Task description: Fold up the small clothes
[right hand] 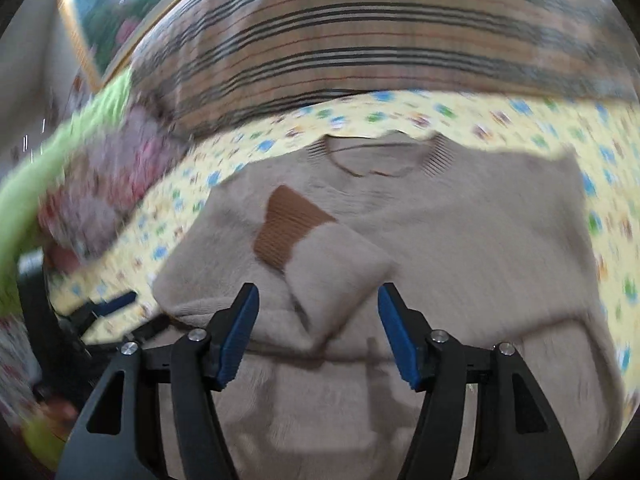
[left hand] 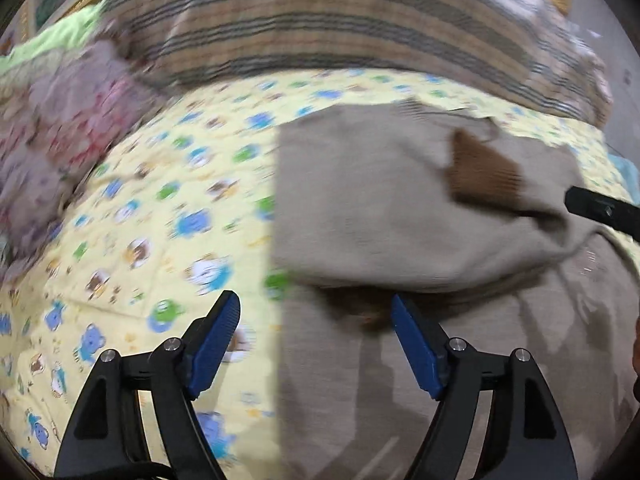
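On the yellow sheet [right hand: 500,120], apparently one beige sweater [right hand: 460,248]; both tongs [left hand: 316,336] [right hand: 318,326] released.

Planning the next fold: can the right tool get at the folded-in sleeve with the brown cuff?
Probably yes. The right tool is open, right in front of the sleeve, which lies on top of the sweater with nothing covering it.

Yellow bedsheet [right hand: 460,116] printed with blue, green and brown cartoon animals, spread flat. Beyond it, a tan pillow [right hand: 360,40] with dark stripes, lying along the sheet's far edge. Left of the pillow, a blurred pink floral bundle [left hand: 68,120] and lime-green cloth [right hand: 48,172]. Behind the pillow's left end, a gold-framed picture [right hand: 108,12].
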Action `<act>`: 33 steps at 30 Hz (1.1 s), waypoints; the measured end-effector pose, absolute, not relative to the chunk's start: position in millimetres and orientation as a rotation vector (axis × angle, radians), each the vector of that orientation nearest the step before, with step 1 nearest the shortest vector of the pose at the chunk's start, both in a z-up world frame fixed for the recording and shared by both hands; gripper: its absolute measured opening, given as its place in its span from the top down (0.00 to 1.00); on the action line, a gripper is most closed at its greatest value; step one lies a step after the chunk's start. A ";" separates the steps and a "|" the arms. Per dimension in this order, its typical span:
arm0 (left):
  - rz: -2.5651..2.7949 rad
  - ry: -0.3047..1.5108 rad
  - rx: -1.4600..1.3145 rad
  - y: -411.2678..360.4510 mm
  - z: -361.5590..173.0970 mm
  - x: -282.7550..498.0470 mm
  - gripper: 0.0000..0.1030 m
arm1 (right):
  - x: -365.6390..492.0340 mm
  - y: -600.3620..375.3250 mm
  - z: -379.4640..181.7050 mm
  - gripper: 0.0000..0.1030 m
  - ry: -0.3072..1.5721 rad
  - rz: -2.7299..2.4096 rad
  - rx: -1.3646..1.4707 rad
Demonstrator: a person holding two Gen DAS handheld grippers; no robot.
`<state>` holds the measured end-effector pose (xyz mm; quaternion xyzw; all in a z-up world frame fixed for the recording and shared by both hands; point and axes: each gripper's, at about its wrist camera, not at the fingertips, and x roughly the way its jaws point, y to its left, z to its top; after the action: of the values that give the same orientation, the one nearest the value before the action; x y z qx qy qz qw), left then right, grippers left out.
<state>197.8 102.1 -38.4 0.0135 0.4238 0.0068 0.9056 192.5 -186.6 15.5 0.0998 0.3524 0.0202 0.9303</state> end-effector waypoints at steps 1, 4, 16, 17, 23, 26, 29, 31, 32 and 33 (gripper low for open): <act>0.040 0.890 0.024 108.7 -42.0 201.9 0.24 | 199.7 -178.6 13.5 0.38 0.728 0.036 0.151; 0.076 0.907 -0.013 120.2 -49.2 209.2 0.24 | 220.6 -158.1 4.4 0.38 0.750 0.001 -0.003; 0.178 0.923 -0.079 122.9 -60.2 246.8 0.20 | 205.9 -279.8 29.0 0.90 0.539 -0.075 0.425; 0.190 0.934 -0.091 123.5 -63.3 248.5 0.18 | 200.4 -299.2 20.4 0.89 0.528 -0.087 0.511; 0.200 0.903 -0.172 135.5 -64.4 241.0 0.15 | 173.8 -360.9 -52.2 0.58 0.676 -0.125 0.852; 0.206 0.891 -0.182 136.1 -63.8 238.8 0.14 | 164.7 -359.4 -52.5 0.50 0.632 -0.109 0.870; 0.223 0.873 -0.158 131.1 -62.0 236.2 0.14 | 164.7 -361.5 -50.1 0.41 0.602 -0.109 0.916; 0.220 0.868 -0.159 130.3 -61.3 235.2 0.14 | 164.1 -363.5 -43.1 0.41 0.587 -0.175 0.911; 0.216 0.873 -0.165 131.3 -62.0 235.7 0.14 | 160.5 -363.3 -38.4 0.41 0.572 -0.219 0.893; 0.210 0.881 -0.174 132.1 -62.9 235.8 0.13 | 155.2 -363.5 -30.9 0.41 0.545 -0.266 0.859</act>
<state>235.8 132.1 -62.9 -0.0839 0.4252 0.1011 0.8955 155.2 -363.5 -30.9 0.4098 0.2603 -0.1271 0.8649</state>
